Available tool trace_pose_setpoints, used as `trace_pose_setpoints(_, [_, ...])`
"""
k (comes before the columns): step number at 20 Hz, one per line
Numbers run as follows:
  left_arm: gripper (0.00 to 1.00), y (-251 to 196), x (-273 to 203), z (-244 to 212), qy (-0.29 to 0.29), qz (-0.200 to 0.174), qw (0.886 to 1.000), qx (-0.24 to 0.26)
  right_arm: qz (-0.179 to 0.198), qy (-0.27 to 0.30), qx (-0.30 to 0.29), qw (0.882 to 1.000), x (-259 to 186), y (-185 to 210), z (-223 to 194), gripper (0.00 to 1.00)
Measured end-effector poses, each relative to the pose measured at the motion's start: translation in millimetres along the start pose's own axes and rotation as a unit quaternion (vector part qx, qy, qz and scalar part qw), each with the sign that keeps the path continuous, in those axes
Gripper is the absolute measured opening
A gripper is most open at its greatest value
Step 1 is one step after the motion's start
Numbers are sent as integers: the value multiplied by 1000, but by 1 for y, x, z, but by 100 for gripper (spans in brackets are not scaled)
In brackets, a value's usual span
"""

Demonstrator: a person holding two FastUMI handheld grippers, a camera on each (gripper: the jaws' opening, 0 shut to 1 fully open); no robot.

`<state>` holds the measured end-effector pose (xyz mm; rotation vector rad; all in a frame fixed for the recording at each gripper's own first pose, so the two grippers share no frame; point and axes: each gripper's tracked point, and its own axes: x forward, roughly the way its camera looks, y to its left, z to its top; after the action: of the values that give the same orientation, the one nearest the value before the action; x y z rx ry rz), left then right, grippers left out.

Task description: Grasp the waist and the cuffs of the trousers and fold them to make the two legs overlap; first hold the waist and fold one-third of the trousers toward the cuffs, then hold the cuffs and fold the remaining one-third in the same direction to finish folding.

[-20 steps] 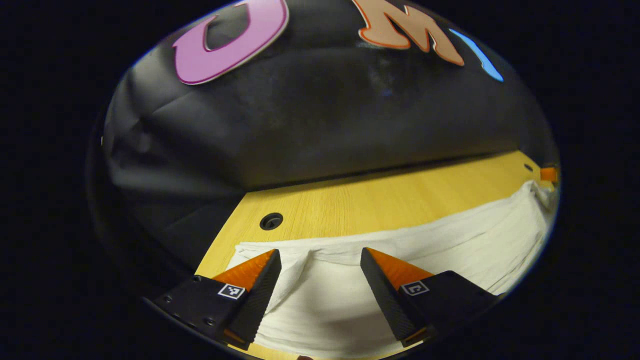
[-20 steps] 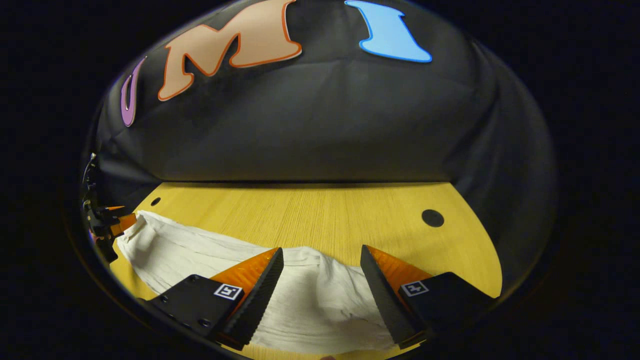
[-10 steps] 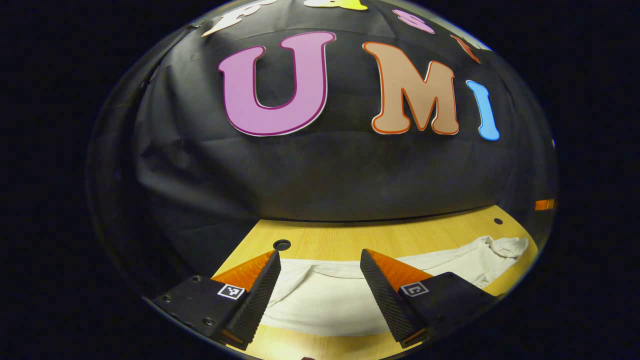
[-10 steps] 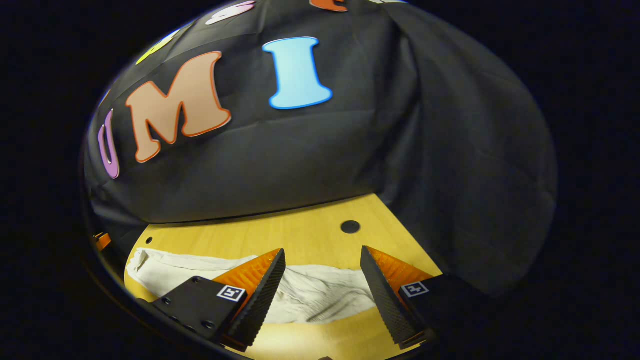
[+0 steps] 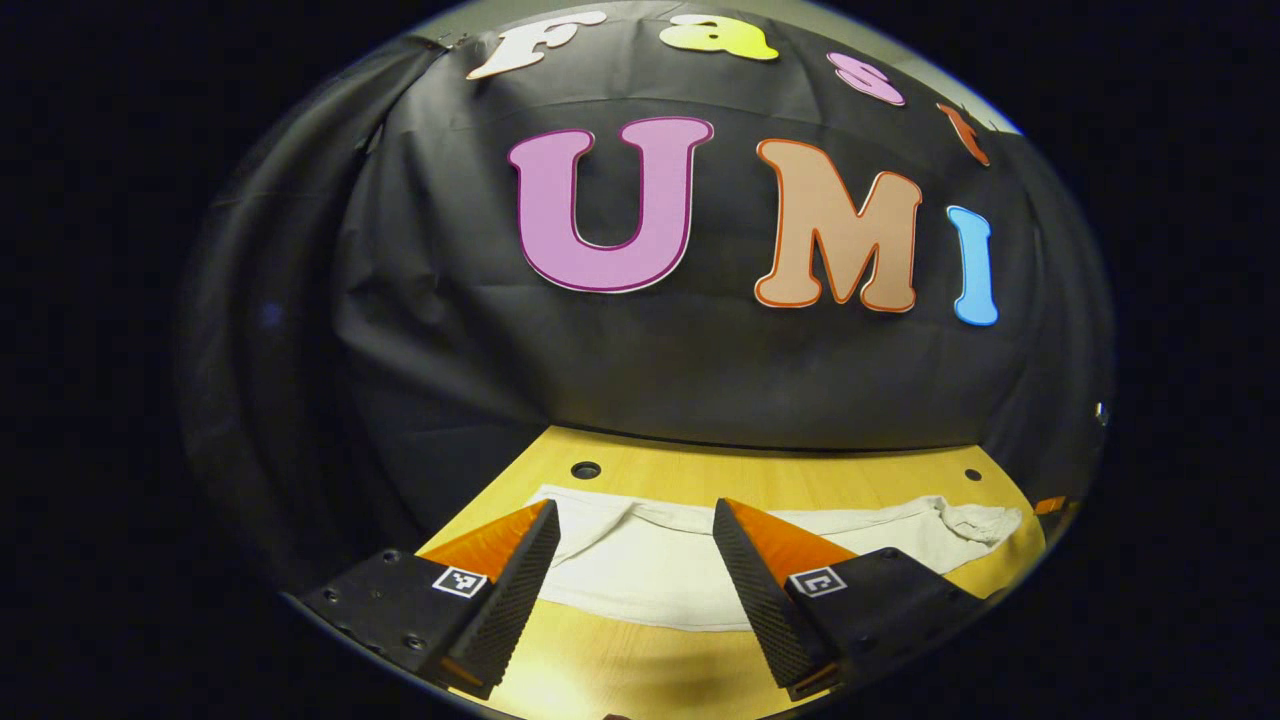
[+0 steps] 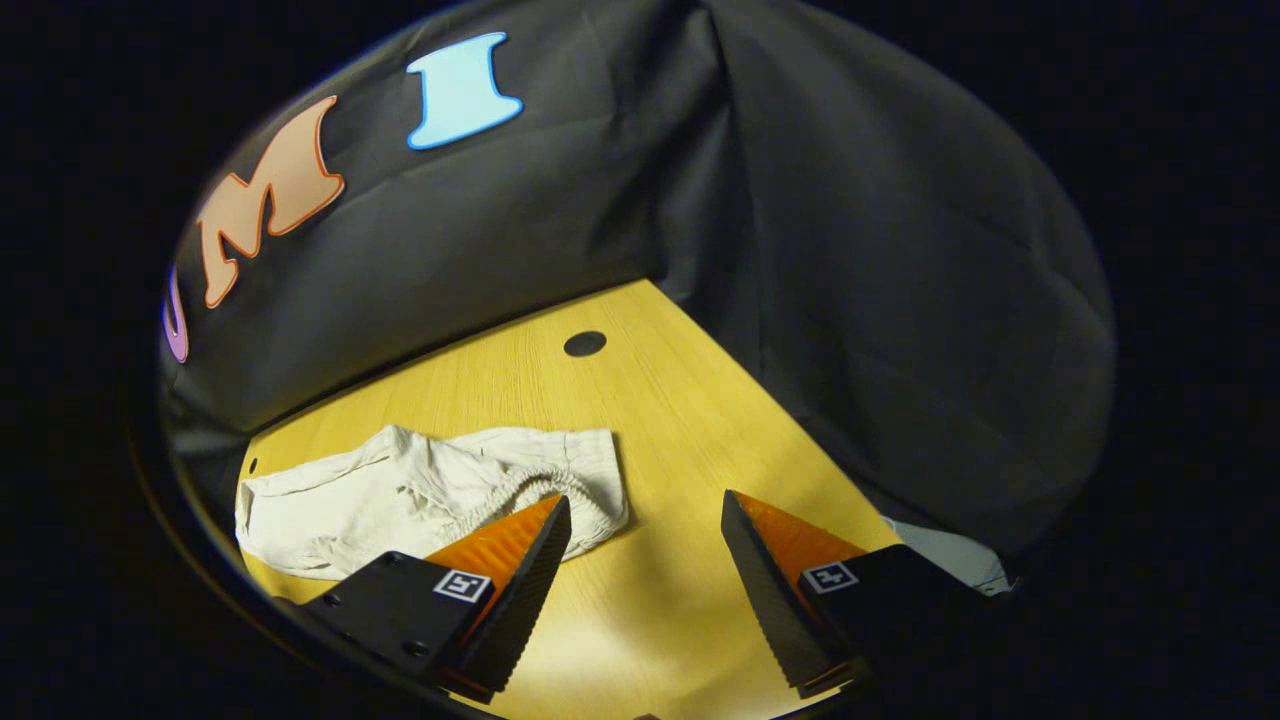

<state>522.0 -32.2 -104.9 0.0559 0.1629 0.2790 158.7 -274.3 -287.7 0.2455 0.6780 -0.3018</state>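
Note:
The white trousers (image 5: 650,570) lie flat along the yellow wooden table (image 5: 800,480), legs overlapped. Their crumpled waist end (image 5: 975,520) points right in the left gripper view. My left gripper (image 5: 632,510) is open and hangs above and short of the cuff end, holding nothing. In the right gripper view the trousers (image 6: 400,495) lie to the left, with the gathered elastic waist (image 6: 530,485) just beyond my left fingertip. My right gripper (image 6: 644,500) is open over bare table (image 6: 650,420), with nothing between its fingers.
The black cloth wall closes the table's far side and right side. Round holes (image 5: 585,469) (image 6: 585,343) sit in the tabletop near its back corners. A pale patch (image 6: 950,555) shows past the table's right edge.
Both open grippers have drawn up and back from the trousers. The right one has swung right, so the waist now lies left of its fingers. The trousers stay on the table.

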Motion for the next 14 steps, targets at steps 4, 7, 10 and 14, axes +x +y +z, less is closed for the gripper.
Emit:
trace_pose_setpoints(4, [94, -18, -12, 7, -2, 2, 1000, 3, 15, 22, 13, 1000, 33, 13, -18, 97])
trace_pose_setpoints(7, [93, -33, -14, 10, -3, -3, 1000, 8, 32, 33, 31, 998, 44, 26, -23, 93])
trace_pose_setpoints(10, [93, -48, -12, 12, -7, -14, 1000, 9, 57, 43, 53, 996, 45, 35, -25, 82])
trace_pose_setpoints(14, [93, -67, -10, 8, -10, -39, 999, -19, 68, 47, 85, 993, 53, 39, -30, 58])
